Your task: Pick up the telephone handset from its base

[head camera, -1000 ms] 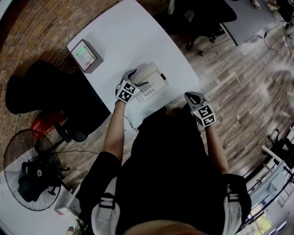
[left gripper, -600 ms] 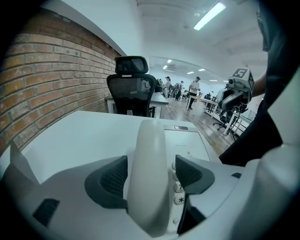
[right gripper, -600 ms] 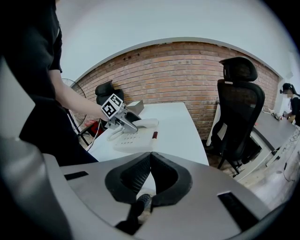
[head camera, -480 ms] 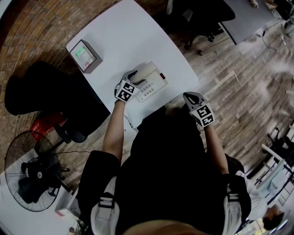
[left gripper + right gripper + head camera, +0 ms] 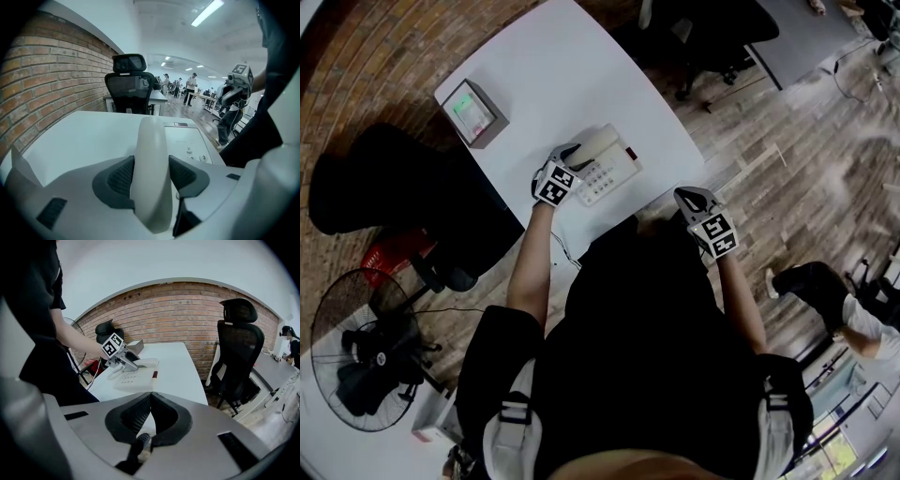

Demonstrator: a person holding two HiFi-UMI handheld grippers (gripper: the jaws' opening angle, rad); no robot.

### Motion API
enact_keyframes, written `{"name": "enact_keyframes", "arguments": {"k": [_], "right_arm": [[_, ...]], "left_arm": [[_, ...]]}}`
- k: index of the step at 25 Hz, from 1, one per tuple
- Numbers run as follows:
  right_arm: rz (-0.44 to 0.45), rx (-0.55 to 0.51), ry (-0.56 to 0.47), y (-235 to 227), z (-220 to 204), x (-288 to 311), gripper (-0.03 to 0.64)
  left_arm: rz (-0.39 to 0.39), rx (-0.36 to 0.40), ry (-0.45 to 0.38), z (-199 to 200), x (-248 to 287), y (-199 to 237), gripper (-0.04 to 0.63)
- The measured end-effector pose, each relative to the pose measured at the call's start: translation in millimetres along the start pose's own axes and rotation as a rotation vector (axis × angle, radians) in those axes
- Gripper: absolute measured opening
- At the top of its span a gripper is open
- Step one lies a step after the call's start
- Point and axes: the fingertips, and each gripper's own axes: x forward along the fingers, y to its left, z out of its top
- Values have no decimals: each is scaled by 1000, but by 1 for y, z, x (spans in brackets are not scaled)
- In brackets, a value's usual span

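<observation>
The left gripper's [image 5: 151, 161] jaws have just been closing and press their dark pads against both sides of the white handset [image 5: 151, 136], which lies on its base [image 5: 187, 143] on a white table [image 5: 70, 136]. Beyond stand a black office chair [image 5: 129, 89] and a brick wall [image 5: 42, 79]; the right gripper [image 5: 234, 86] hangs at right.

Off-white handset [image 5: 149, 168] flat on its pale, push-button base [image 5: 614, 173]
</observation>
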Motion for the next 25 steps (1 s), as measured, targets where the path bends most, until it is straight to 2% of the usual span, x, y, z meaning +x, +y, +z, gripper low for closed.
{"name": "enact_keyframes", "arguments": {"k": [12,25], "right_arm": [[14,4,-18,8,7,5,-3],[0,21,-31,4,7,1,-3]], "left_arm": [[9,16,11,-1,1,0,225],[40,36,-20,-2,2,2,222]]}}
